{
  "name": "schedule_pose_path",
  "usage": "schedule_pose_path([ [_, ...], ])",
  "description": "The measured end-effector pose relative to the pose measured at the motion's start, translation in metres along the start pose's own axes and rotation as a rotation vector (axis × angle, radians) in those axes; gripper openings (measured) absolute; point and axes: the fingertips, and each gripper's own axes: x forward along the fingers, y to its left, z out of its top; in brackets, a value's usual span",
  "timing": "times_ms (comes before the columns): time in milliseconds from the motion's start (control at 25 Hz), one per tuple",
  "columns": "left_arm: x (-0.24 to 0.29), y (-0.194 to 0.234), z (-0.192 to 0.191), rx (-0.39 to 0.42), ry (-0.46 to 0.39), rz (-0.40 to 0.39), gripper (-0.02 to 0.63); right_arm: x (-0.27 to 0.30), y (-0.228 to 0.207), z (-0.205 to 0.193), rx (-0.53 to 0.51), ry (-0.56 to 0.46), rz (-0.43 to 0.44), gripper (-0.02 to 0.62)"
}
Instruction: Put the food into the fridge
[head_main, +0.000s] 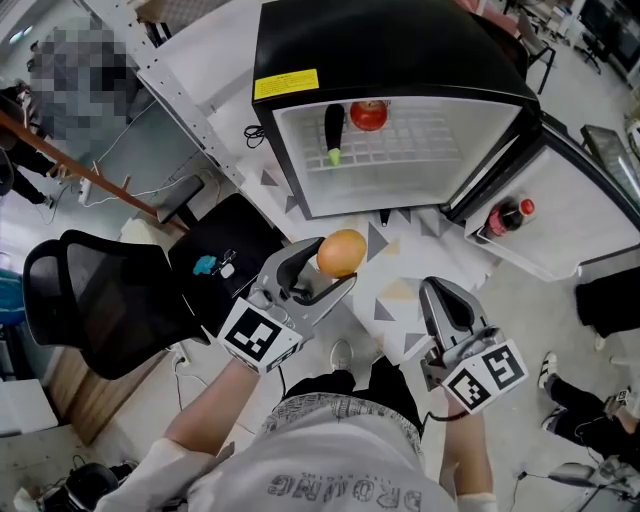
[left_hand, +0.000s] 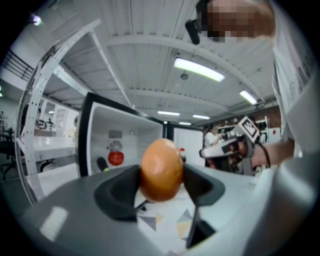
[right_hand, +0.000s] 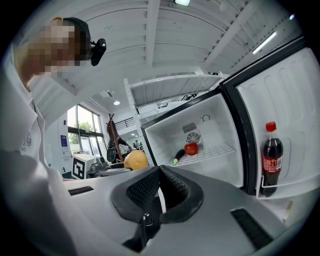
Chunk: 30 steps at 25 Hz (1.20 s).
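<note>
My left gripper (head_main: 332, 268) is shut on an orange (head_main: 341, 252), held in the air in front of the open fridge (head_main: 390, 150); in the left gripper view the orange (left_hand: 161, 169) fills the gap between the black pads. On the fridge's wire shelf lie a dark eggplant (head_main: 333, 132) and a red tomato (head_main: 368, 113), also seen as eggplant (right_hand: 178, 156) and tomato (right_hand: 191, 148) in the right gripper view. My right gripper (head_main: 442, 302) hangs lower right of the orange, shut with nothing in it; its pads (right_hand: 159, 189) meet.
The fridge door (head_main: 560, 215) stands swung open to the right with a cola bottle (head_main: 508, 215) in its rack. A black office chair (head_main: 90, 300) is at the left. A white metal rack frame (head_main: 180, 95) runs past the fridge's left side.
</note>
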Motion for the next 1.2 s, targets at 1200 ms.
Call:
schedule_pose_path([
  [1200, 0.168, 0.031, 0.018, 0.218, 0.149, 0.093, 0.279, 0.026, -0.117, 0.044, 0.038, -0.044, 0.143, 0.002],
])
